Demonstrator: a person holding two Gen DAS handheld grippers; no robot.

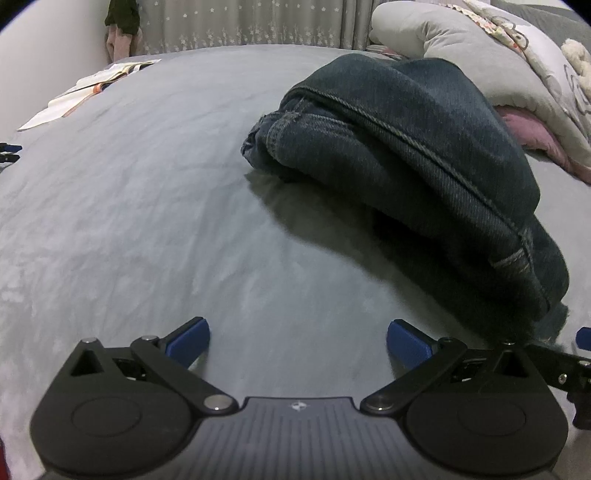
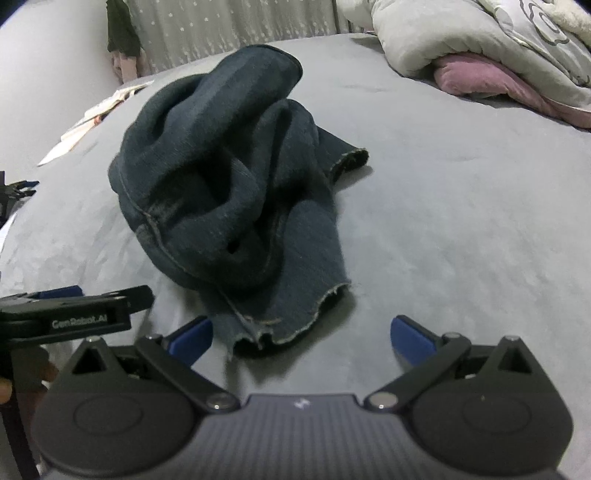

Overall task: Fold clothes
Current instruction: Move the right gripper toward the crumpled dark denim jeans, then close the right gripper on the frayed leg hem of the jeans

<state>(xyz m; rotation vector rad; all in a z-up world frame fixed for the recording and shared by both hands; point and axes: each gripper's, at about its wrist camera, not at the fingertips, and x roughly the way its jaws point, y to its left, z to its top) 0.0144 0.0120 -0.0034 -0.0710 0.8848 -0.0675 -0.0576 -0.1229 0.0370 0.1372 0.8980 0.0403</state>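
At the far left edge of the bed [image 1: 147, 206], open papers [image 1: 92, 83] lie on the grey sheet below a starred curtain [image 1: 240, 26]. The left claw [image 1: 298, 341] hovers low over bare sheet, its blue-padded fingers [image 1: 188, 341] spread wide with nothing between them. Just right of it and ahead, the dark blue jeans [image 1: 424, 158] sit in a crumpled heap, a stitched seam running along the top. In the right wrist view the same jeans [image 2: 221, 184] are bunched up mid-bed, with two frayed leg hems trailing toward the camera. The right claw [image 2: 302, 336] is likewise spread apart, empty, close to the nearest hem but not touching it. At the far right, a rumpled grey quilt [image 2: 480, 37] lies piled over a pink blanket [image 2: 487, 77].
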